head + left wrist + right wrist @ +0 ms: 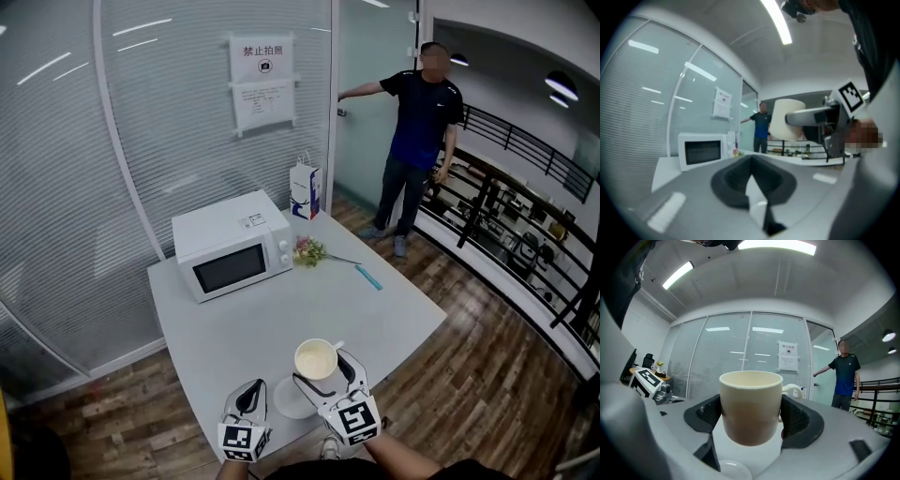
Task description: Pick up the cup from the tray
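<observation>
Glass-walled office space with a wood floor surrounds a white bench (394, 319), and a person (419, 131) stands by the door at 1 o'clock. On the far half of the bench sit a white microwave (232, 246), a paper bag (305, 190) behind it at its 1 o'clock, a small bunch of flowers (309, 250) just beside the microwave at 3 o'clock, and a teal stick (368, 277) further toward 4 o'clock.

At the near edge, the right gripper (323, 367) has its fingers (799, 420) clamped on either side of the cream cup (751, 406), which is upright, its handle turned away. The cup hangs clear above the small white tray (286, 403), which lies on the bench at the cup's 7 o'clock in the head view, between the two grippers.

The left gripper (253, 389) sits at the tray's 9 o'clock, its fingers (731, 180) clenched together at the tips with nothing between them.
</observation>
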A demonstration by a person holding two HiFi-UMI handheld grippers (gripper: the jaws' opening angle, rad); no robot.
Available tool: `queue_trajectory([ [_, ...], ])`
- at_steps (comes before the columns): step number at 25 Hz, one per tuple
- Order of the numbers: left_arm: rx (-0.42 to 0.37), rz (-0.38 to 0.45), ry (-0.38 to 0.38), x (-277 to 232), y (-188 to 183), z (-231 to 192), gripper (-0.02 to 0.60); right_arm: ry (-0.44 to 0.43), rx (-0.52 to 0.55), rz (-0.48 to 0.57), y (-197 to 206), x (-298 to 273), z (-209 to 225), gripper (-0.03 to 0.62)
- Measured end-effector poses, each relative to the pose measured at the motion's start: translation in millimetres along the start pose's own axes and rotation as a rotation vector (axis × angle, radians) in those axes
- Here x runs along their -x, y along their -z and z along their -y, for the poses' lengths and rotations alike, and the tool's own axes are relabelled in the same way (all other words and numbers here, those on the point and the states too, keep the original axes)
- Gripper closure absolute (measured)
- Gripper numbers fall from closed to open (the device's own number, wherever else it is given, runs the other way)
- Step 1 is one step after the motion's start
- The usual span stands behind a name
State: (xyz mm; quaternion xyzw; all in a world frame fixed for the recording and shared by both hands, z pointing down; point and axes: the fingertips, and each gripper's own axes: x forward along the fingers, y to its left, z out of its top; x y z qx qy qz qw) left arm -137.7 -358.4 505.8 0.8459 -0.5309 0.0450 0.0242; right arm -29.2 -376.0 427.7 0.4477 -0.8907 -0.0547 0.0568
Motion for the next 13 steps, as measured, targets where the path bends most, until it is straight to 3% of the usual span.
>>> queue_trajectory([
  [13,0.000,-0.003,-0.012,4,4,-10,0.578,-0.026,-0.010,-0.007,6,-10,-11,0.232],
])
